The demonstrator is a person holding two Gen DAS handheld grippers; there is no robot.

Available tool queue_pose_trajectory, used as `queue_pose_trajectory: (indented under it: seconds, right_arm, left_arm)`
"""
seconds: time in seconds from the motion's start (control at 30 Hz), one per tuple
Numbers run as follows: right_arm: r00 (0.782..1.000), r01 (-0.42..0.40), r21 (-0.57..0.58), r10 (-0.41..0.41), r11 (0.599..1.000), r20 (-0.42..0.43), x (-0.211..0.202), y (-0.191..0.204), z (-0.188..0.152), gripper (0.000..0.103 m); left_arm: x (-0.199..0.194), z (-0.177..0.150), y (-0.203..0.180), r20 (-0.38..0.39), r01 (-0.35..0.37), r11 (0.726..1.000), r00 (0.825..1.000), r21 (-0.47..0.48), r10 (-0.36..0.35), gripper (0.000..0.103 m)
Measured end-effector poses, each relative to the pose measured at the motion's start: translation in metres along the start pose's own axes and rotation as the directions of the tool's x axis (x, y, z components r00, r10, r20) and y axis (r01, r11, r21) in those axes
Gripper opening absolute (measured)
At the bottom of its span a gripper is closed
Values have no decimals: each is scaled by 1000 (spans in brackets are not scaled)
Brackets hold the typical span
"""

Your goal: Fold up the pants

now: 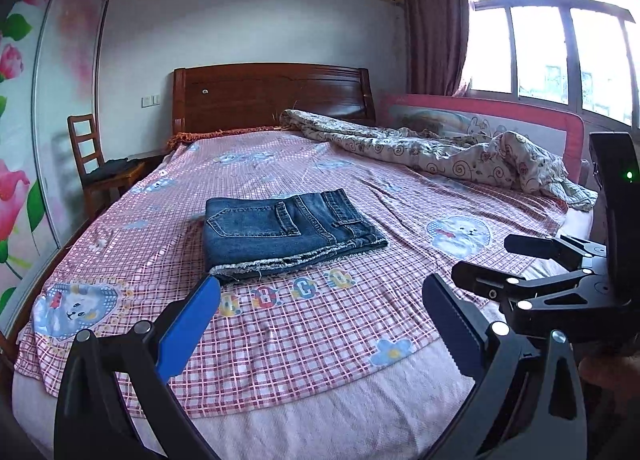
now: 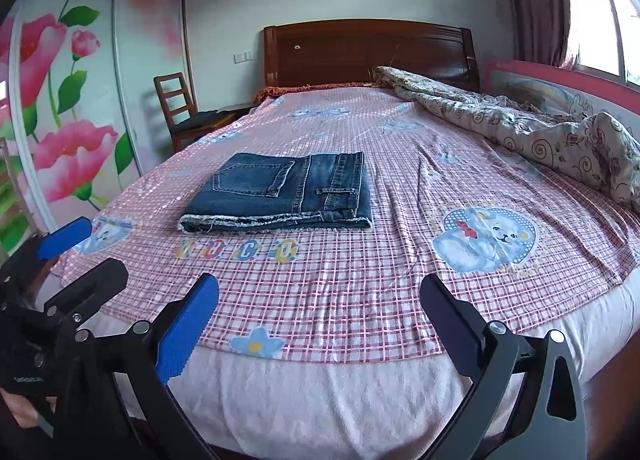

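Observation:
A pair of blue denim pants (image 1: 286,234) lies folded into a compact rectangle on the pink checked bedsheet (image 1: 280,332), back pocket up, frayed hems toward me. It also shows in the right wrist view (image 2: 286,192). My left gripper (image 1: 320,296) is open and empty, held above the foot of the bed, short of the pants. My right gripper (image 2: 320,300) is open and empty, also back from the pants. The right gripper shows at the right of the left wrist view (image 1: 516,260), and the left gripper at the left of the right wrist view (image 2: 88,248).
A rumpled floral quilt (image 1: 460,152) lies along the bed's far right, by a pink bed rail (image 1: 520,112). A wooden headboard (image 1: 272,96) stands at the back. A wooden chair (image 1: 100,168) stands left of the bed, next to a flowered wardrobe (image 1: 24,140).

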State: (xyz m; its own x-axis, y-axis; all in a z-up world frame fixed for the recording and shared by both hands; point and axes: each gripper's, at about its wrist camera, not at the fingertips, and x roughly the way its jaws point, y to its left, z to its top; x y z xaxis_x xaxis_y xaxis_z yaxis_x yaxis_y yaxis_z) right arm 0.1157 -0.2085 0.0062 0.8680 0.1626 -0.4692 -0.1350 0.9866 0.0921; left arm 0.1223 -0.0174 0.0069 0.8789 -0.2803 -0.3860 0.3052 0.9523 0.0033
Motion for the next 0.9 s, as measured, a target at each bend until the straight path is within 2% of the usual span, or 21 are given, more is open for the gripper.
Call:
queue_pose_trajectory:
  seconds: [0.13, 0.2, 0.37, 0.47, 0.7, 0.77, 0.9]
  right_arm:
    - [1000, -2, 0, 2, 1000, -5, 0, 1, -1, 100]
    - [1000, 1, -2, -1, 1000, -5, -1, 2, -1, 100]
    - [1000, 2, -10, -2, 1000, -9, 0, 4, -1, 100]
    - [1000, -1, -14, 1, 1000, -16, 1, 6, -2, 100]
    - [1000, -1, -9, 1, 1000, -17, 1, 6, -3, 100]
    - [1000, 2, 3, -2, 1000, -16, 1, 3, -3, 100]
    - [1000, 6, 15, -6, 1000, -6, -1, 1, -2, 100]
  left_arm:
    - [3, -1, 2, -27, 4, 1000, 1000, -13, -5, 101]
    - [1, -2, 3, -10, -1, 1000, 1000, -22, 1, 101]
    - [0, -4, 6, 9, 53, 997, 999, -55, -53, 101]
    - [-2, -5, 6, 18, 52, 996, 999, -66, -51, 101]
    - [7, -6, 11, -19, 19, 997, 1000, -78, -21, 101]
    - [14, -8, 18, -67, -13, 994, 998, -108, 6, 101]
    - [18, -11, 31, -90, -75, 984, 994, -163, 61, 101]
